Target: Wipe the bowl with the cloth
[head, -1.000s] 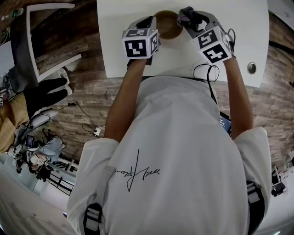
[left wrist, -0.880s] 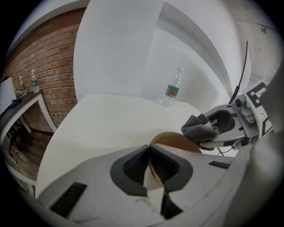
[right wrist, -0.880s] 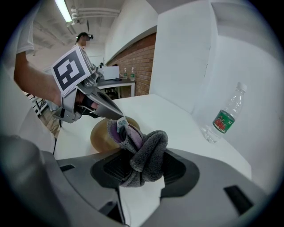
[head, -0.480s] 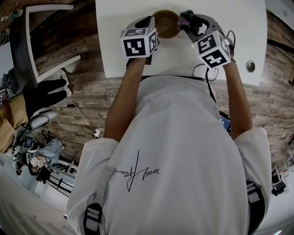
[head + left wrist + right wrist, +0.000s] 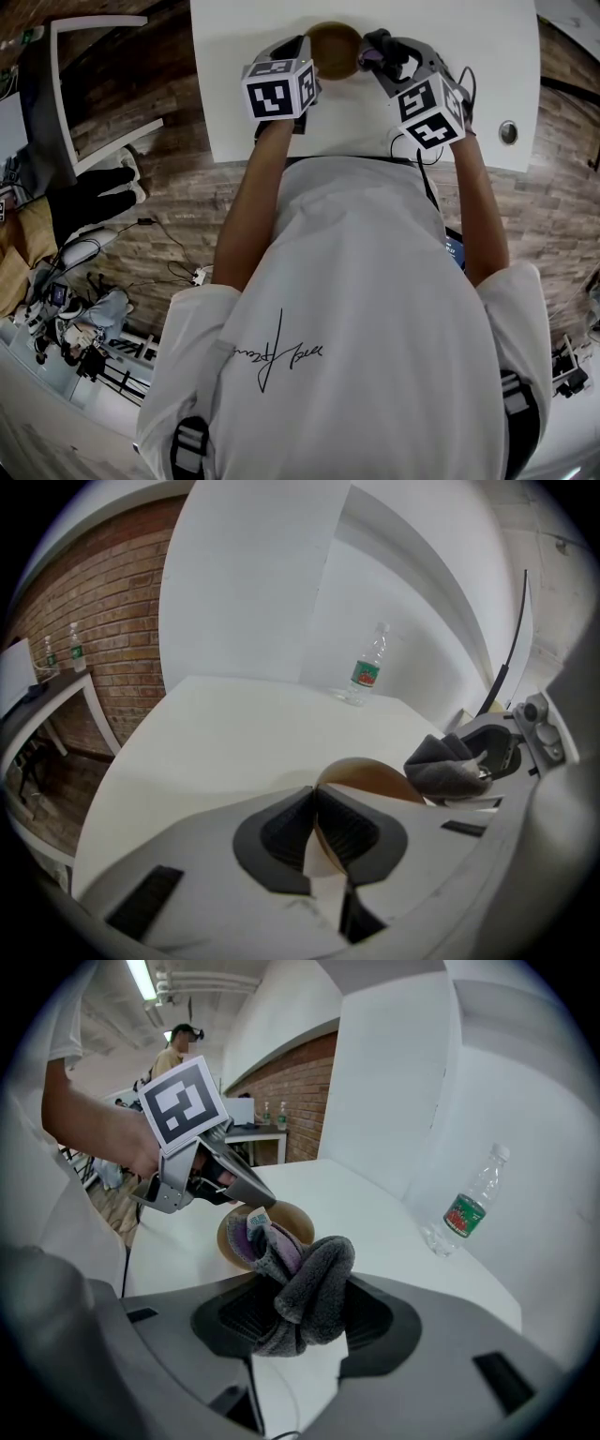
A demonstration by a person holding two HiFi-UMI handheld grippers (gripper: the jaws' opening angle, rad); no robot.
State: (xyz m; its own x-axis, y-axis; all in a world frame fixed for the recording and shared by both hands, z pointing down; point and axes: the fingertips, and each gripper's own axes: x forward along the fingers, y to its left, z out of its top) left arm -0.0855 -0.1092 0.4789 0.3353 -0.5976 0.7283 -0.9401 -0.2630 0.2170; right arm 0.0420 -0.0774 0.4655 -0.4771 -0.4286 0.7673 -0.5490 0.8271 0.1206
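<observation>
A brown bowl [image 5: 333, 49] stands on the white table [image 5: 487, 56] between both grippers. My left gripper [image 5: 307, 64] is shut on the near left rim of the bowl [image 5: 370, 778], with the thin wall pinched between its pads. My right gripper [image 5: 377, 49] is shut on a bunched grey cloth [image 5: 305, 1293] with a purple side. The cloth's free end [image 5: 258, 1237] hangs over the bowl [image 5: 281, 1215] at its right rim. In the left gripper view the cloth [image 5: 441, 764] sits just right of the bowl. The left gripper [image 5: 246, 1190] shows in the right gripper view.
A clear water bottle with a green label [image 5: 366, 672] stands farther back on the table [image 5: 466, 1206]. A round grommet [image 5: 507, 132] and a black cable [image 5: 412, 145] lie near the table's front edge. A white frame [image 5: 66, 84] stands on the left floor. A person [image 5: 173, 1049] stands far off.
My right gripper has shifted a little with the cloth beside the bowl. The left gripper and the bowl have kept still.
</observation>
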